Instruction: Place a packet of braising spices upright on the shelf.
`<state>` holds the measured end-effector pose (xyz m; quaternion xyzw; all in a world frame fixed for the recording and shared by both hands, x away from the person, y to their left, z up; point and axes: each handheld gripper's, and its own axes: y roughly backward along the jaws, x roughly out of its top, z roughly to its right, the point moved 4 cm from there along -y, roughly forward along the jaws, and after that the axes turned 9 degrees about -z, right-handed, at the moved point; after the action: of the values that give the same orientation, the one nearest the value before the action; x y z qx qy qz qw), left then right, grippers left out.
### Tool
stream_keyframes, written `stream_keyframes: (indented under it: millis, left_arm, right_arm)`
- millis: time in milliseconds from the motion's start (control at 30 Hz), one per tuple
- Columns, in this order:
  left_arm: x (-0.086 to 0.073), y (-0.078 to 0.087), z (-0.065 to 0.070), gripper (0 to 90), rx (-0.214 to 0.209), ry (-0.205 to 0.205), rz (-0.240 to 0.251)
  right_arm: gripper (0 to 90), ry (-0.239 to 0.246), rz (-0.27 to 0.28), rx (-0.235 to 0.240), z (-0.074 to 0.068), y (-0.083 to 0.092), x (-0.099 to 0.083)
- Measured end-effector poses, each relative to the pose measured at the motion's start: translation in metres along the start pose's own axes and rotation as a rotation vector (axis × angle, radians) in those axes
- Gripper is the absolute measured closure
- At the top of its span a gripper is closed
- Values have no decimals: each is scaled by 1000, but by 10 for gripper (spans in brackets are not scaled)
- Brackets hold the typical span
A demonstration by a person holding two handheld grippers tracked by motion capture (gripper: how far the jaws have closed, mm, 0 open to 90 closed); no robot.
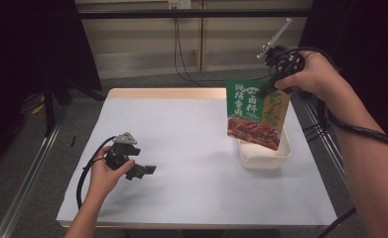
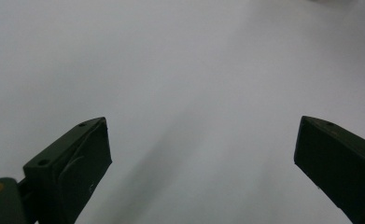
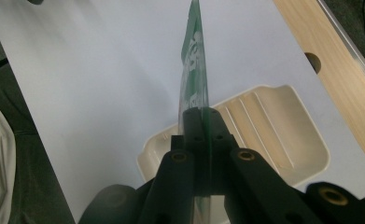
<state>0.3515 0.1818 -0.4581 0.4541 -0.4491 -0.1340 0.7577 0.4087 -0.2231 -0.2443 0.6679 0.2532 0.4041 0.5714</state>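
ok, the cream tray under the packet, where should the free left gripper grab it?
Probably the near long rim of the tray, coming in from the left across the bare table. The tray is shallow with a thin raised lip that open jaws can straddle, and the packet hangs above its far end from the right gripper. The left gripper is open.

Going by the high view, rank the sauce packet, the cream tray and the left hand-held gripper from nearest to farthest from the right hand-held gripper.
1. Sauce packet: clamped in the right hand-held gripper, hanging.
2. Cream tray: just below the packet, at the table's right.
3. Left hand-held gripper: far across, near the left front.
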Motion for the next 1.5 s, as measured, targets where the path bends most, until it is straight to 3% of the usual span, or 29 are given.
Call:
stream_keyframes:
  millis: [900, 1500]
  left_arm:
    - [-1, -1, 1, 38, 9, -2, -4]
    - [-2, 0, 0, 38, 2, 8, -1]
  right_arm:
    - [900, -77, -13, -12, 16, 0, -40]
    - [900, -95, -46, -3, 18, -16, -45]
